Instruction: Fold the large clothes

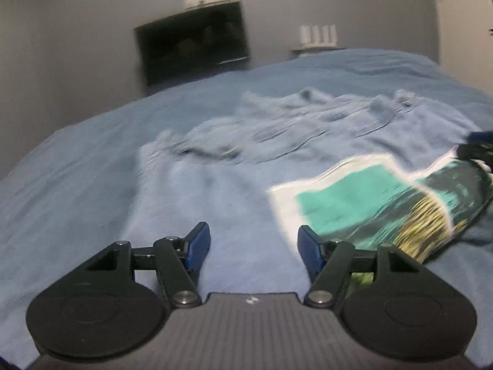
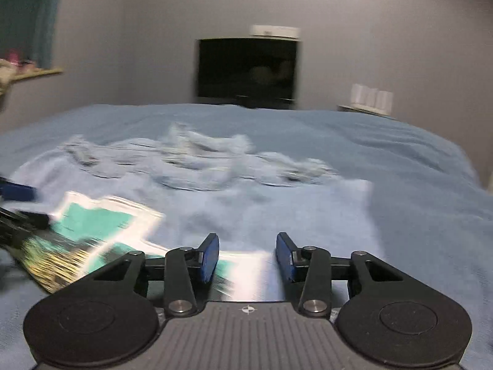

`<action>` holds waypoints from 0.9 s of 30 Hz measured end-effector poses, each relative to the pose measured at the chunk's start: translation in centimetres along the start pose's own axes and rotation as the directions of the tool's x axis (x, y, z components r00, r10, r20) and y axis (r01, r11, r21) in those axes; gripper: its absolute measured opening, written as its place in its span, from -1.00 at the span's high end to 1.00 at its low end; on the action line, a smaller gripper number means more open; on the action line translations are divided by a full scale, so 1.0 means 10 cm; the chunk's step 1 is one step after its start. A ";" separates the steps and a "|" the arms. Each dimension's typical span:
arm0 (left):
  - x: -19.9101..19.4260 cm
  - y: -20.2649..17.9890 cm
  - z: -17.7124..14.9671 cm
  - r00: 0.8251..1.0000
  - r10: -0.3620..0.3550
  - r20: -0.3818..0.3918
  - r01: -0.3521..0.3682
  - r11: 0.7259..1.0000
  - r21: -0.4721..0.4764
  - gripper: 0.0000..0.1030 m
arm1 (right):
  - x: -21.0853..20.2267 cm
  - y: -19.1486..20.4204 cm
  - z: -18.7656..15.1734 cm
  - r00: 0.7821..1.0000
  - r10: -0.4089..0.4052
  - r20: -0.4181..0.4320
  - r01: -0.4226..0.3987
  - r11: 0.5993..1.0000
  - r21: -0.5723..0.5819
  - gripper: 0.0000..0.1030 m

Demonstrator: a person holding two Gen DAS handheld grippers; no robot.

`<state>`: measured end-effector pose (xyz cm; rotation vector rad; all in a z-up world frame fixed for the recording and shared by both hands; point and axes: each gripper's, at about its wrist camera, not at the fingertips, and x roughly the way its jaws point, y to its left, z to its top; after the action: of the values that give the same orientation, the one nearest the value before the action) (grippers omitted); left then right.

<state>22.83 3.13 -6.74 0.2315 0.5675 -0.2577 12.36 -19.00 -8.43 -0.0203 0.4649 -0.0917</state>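
Two sets of tongs over one bed, so let's take the left wrist view first: the left tongs (image 1: 253,246) hang with their blue pads spread apart, nothing caught between them, only pale cloth below. That cloth is the light blue shirt (image 1: 246,160), lying spread on the blue bed cover (image 1: 77,154), its far edge bunched into wrinkles. Over on the right of this view the shirt's printed panel (image 1: 369,203) shows teal, white and yellow, rumpled, and the right tongs (image 1: 474,151) peek in at the frame's edge just beyond it. A dark television (image 1: 192,43) stands against the grey wall behind the bed. Now the right wrist view: the right tongs (image 2: 247,254) are parted too, a narrower gap, pads empty, hovering above the near edge of the shirt (image 2: 277,203) where the printed panel (image 2: 101,228) gleams white. The left tongs (image 2: 18,203) poke in from the left edge beside that print. Everything is smeared with motion blur.
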 end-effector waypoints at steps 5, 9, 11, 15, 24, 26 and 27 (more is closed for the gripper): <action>-0.11 0.25 -0.19 0.998 0.022 -0.067 -0.029 0.994 -0.104 -0.24 | -0.17 0.01 -0.15 0.996 -0.064 -0.068 0.061 0.997 -0.037 0.19; -0.21 0.46 -0.34 0.990 -0.023 -0.138 -0.008 0.974 -0.226 -0.41 | -0.27 -0.14 -0.24 0.979 -0.082 -0.188 0.101 0.990 0.097 0.11; -0.32 0.50 -0.38 0.990 -0.025 -0.135 -0.009 0.969 -0.247 -0.42 | -0.39 -0.21 -0.20 0.979 -0.068 -0.193 0.102 0.980 0.170 0.10; -0.63 0.51 -0.42 0.995 0.003 -0.104 -0.033 0.959 -0.283 -0.42 | -0.73 -0.28 -0.19 0.991 -0.050 -0.128 0.085 0.957 0.279 -0.12; -1.07 0.60 -0.37 0.999 0.047 0.021 -0.035 0.924 -0.380 -0.58 | -1.34 -0.63 -0.21 1.000 0.021 0.000 -0.015 0.742 0.671 -0.54; -0.99 0.65 -0.39 0.999 0.051 -0.017 -0.053 0.917 -0.395 -0.58 | -1.26 -0.73 -0.35 0.996 0.083 -0.034 -0.027 0.639 0.769 -0.55; -0.91 0.68 -0.40 0.997 0.060 -0.040 -0.070 0.914 -0.400 -0.58 | -1.19 -0.77 -0.42 0.993 0.104 -0.053 -0.020 0.599 0.801 -0.50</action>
<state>15.50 12.25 -3.95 -0.1462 0.6250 -0.0685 -0.80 -25.60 -6.54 0.9123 0.4848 -0.2308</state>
